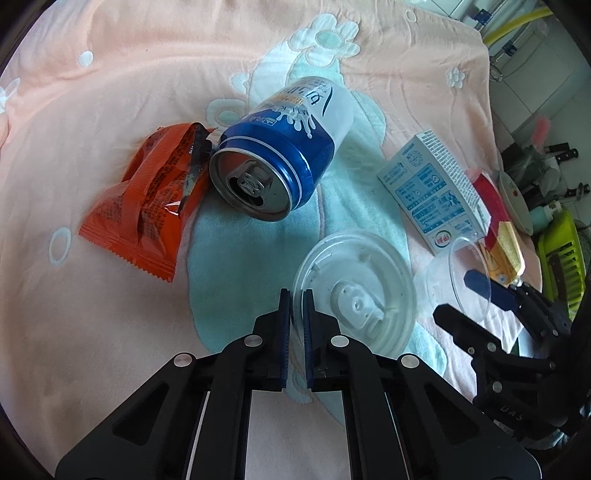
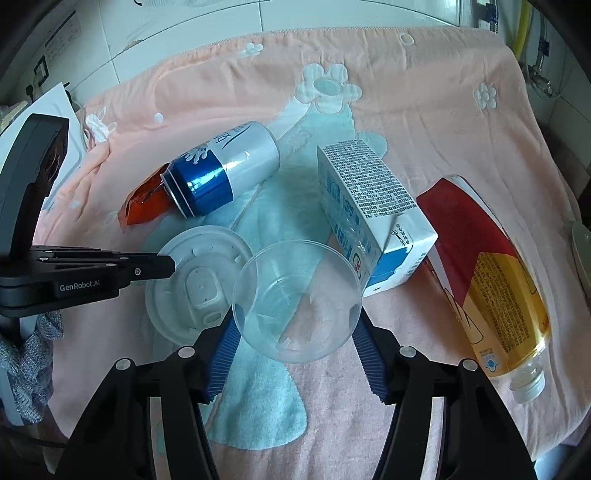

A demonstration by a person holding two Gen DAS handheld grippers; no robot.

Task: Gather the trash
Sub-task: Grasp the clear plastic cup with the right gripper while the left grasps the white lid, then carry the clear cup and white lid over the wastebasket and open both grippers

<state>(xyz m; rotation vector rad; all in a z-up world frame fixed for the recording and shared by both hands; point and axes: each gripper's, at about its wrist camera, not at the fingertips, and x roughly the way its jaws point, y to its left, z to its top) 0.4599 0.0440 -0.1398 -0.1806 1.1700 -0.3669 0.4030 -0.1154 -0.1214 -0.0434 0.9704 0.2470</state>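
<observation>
My left gripper [image 1: 296, 295] is shut on the near-left rim of a clear plastic lid [image 1: 356, 291], which also shows in the right wrist view [image 2: 195, 273]. My right gripper [image 2: 295, 325] is shut on a clear plastic cup [image 2: 295, 295] and grips its sides; the cup also shows in the left wrist view [image 1: 458, 277]. A blue and white can [image 1: 280, 147] lies on its side, next to an orange snack wrapper [image 1: 144, 199]. A white and blue milk carton [image 2: 373, 210] and a bottle with a red and yellow label [image 2: 487, 269] lie to the right.
Everything lies on a pink towel with a teal pattern [image 2: 406, 110]. A green basket [image 1: 557, 254] and dishes [image 1: 517, 203] stand past the towel's right edge. A tiled wall [image 2: 221, 29] is behind.
</observation>
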